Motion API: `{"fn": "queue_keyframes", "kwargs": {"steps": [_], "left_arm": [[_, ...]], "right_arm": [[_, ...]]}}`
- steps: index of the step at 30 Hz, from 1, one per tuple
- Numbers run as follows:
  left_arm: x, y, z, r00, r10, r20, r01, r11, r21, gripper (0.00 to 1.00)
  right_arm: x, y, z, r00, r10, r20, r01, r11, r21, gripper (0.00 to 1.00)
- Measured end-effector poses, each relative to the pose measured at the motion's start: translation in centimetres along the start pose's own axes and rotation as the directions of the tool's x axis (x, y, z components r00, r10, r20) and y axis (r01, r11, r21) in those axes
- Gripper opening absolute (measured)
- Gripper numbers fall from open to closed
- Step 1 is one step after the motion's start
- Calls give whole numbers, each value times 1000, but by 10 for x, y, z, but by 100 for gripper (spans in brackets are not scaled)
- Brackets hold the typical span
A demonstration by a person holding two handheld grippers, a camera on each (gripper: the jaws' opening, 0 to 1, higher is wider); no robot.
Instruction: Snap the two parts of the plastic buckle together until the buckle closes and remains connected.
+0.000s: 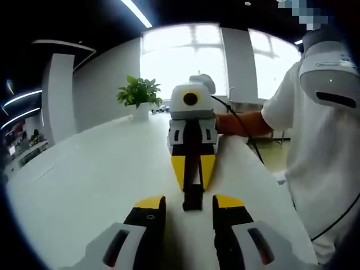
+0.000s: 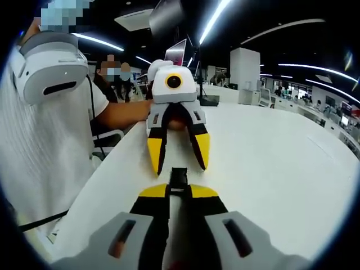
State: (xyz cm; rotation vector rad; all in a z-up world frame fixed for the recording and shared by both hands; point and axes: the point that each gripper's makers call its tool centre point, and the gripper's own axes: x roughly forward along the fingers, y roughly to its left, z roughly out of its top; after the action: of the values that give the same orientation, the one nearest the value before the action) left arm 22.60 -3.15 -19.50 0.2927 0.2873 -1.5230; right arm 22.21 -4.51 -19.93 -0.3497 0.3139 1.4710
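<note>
Left gripper view: looking along the left hand-held gripper, jaws spread wide, nothing between the yellow tips, hovering over the white table. Facing it across the table, the right hand-held gripper, yellow tips drawn close together and pinching a black buckle, a dark strip running up between the jaws and ending in a blocky black end that pokes out past the tips toward the camera. Buckle end sits just ahead of the gap between the spread left jaws, apart from both tips. Cannot tell whether one piece or two joined pieces. Behind, a potted plant at the far edge of the table in front of bright windows. At right, a person in a white shirt wearing a white headset, forearm reaching to the right hand-held gripper.

Right gripper view: along the right hand-held gripper, jaws pressed nearly together on the black buckle, its small black end jutting just beyond the yellow tips. Beyond it, the left hand-held gripper pointing back, jaws splayed apart, tips on either side of the buckle end and clear of it. Person and headset at left, office interior behind.
</note>
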Motion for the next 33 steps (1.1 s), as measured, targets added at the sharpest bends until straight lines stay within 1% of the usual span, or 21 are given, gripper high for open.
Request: {"fn": "queue_keyframes", "kwargs": {"steps": [6, 7, 9, 10, 14, 16, 20, 25, 27, 28, 33], "left_arm": [[-6, 11, 7, 998, 47, 30, -47, 999, -16, 33], [-8, 12, 9, 998, 56, 38, -55, 998, -28, 34], [-10, 15, 14, 995, 73, 65, -71, 997, -25, 40], [-11, 16, 15, 994, 80, 70, -79, 996, -30, 40], [-16, 24, 18, 989, 121, 81, -119, 992, -41, 39], [-18, 29, 18, 986, 144, 85, -139, 989, -57, 39], [-20, 34, 18, 981, 172, 85, -168, 984, -59, 39], [-25, 47, 15, 970, 231, 72, -224, 971, -85, 39], [-26, 49, 14, 968, 242, 68, -236, 968, -87, 39], [-27, 54, 12, 962, 268, 58, -263, 961, -86, 39], [-32, 67, 9, 941, 337, 41, -333, 939, -90, 38]], "right_arm": [[-1, -3, -1, 1000, -3, -3, 3, 1000, 5, 11], [-1, -3, -1, 1000, -3, -4, 3, 1000, 4, 11], [-2, -6, -1, 1000, -12, -7, 12, 1000, 0, 11], [-2, -7, -1, 1000, -14, -8, 14, 1000, 1, 11], [-4, -14, -2, 1000, -11, -13, 11, 1000, 8, 11], [-4, -20, -3, 1000, -16, -23, 16, 1000, 8, 11], [-4, -31, -5, 999, -15, -34, 16, 1000, 10, 11], [-3, -44, -6, 999, -19, -47, 19, 1000, 10, 11], [-3, -48, -6, 999, -15, -51, 16, 1000, 10, 11], [-3, -51, -6, 998, -12, -57, 12, 1000, 9, 11], [-1, -59, -7, 998, 16, -65, -15, 1000, 17, 11]]}}
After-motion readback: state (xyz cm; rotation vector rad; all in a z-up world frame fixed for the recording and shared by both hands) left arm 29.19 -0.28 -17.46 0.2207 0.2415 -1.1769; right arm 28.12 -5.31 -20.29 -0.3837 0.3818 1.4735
